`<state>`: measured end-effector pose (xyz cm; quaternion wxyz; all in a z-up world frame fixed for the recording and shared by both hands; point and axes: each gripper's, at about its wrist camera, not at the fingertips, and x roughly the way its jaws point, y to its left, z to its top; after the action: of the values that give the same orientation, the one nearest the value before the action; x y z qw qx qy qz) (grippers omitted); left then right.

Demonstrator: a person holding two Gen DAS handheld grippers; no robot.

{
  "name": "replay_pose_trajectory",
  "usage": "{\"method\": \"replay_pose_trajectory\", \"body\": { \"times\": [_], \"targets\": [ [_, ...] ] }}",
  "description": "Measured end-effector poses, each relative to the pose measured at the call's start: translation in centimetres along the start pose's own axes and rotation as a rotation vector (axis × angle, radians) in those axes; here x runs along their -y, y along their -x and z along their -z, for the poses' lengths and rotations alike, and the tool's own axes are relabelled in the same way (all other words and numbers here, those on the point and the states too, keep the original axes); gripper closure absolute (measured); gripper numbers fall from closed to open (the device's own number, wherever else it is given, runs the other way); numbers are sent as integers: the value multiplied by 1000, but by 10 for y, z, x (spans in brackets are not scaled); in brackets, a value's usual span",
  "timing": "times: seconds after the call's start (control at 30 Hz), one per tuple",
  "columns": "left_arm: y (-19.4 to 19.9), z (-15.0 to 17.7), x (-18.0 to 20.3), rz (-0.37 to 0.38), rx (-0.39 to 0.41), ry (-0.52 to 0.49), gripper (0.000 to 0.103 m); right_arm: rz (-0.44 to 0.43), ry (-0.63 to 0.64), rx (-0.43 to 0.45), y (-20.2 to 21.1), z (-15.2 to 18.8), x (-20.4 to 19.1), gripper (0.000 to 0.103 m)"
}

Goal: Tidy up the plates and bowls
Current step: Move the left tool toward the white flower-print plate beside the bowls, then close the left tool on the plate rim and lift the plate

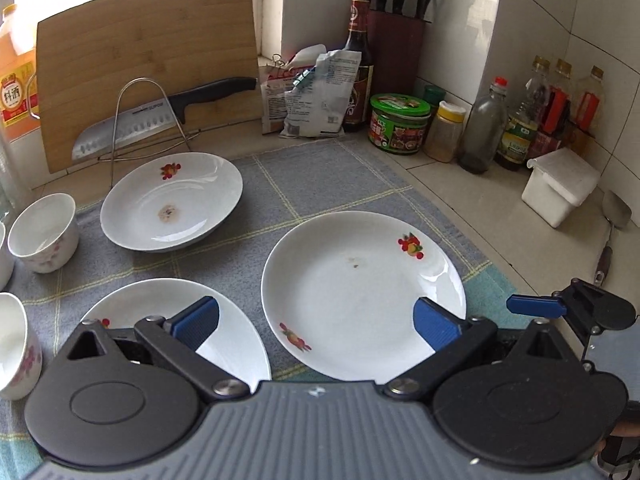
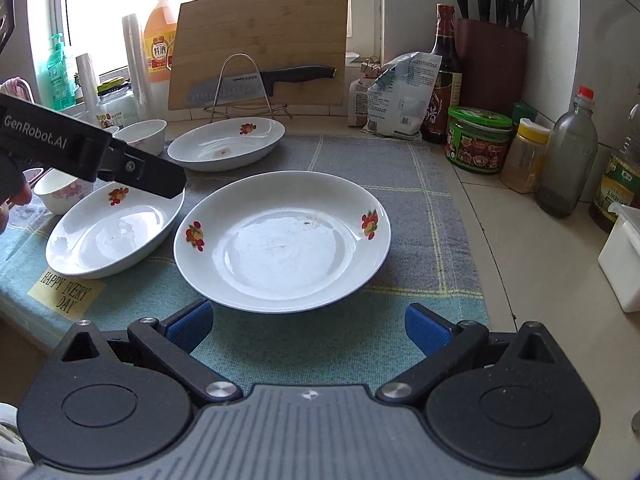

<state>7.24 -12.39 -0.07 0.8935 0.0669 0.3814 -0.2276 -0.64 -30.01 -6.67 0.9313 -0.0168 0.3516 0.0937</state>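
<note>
On the mat, whose yellow label reads "HAPPY EVERY DAY", we see the big plate lying flat just ahead of our right gripper, outside its wide-spread, empty jaws. Our left gripper, marked "GenRobot.AI", is likewise spread and empty, one pad over the near plate, the other over the big plate's rim. A third plate sits by the bowl.

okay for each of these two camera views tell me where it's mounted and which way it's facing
Left wrist: on the left gripper, facing the wall across three plates; its open blue fingers show.
Right wrist: on the right gripper, low, facing the big plate and window; open fingers, plus the left gripper at left.
Shared: the big plate, cutting board, knife block.
</note>
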Motion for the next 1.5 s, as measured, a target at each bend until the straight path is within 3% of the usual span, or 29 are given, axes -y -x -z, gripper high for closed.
{"method": "replay_pose_trajectory", "body": {
  "times": [0.43,0.8,1.0,1.23,1.5],
  "targets": [
    [-53,-22,-20,52,-91,-49,1,-20,49,-54,-39,7,-1,0],
    [-93,-39,-17,125,-166,-165,1,-77,140,40,-40,19,3,0],
    [-112,-46,-17,174,-222,-223,14,-109,165,52,-43,17,7,0],
    [-130,-52,-16,233,-285,-261,21,-128,181,31,-51,7,9,0],
    [-142,-55,-15,259,-321,-309,22,-154,206,7,-56,0,9,0]
  ]
}}
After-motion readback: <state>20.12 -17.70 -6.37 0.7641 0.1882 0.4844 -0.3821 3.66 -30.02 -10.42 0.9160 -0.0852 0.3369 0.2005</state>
